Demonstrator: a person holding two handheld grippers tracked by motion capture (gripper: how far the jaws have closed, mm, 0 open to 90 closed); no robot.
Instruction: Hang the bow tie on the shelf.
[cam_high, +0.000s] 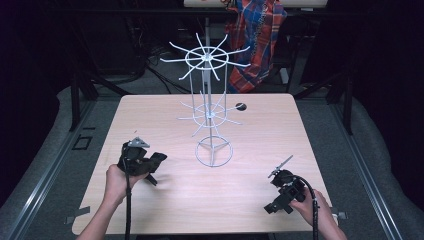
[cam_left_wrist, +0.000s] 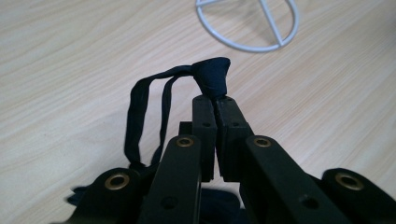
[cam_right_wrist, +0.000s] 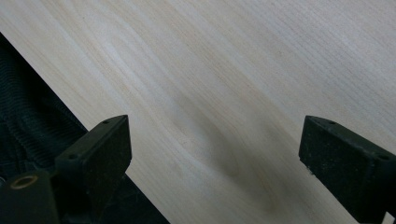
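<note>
My left gripper has its jaws pinched on a dark, thin fabric loop just above the pale wooden tabletop. I'd lift it toward the white wire spoked rack, loop hanging free to catch a prong. My right gripper, jaws wide and holding nothing, can wait.

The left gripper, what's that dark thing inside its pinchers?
The left gripper pinches a dark blue strip of fabric. A bunched end sticks out above its shut jaws and a loop hangs beside them. The pinched part is hidden.

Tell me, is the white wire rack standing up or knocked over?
Standing up. The white wire rack rests on its round base on the table, pole straight.
</note>
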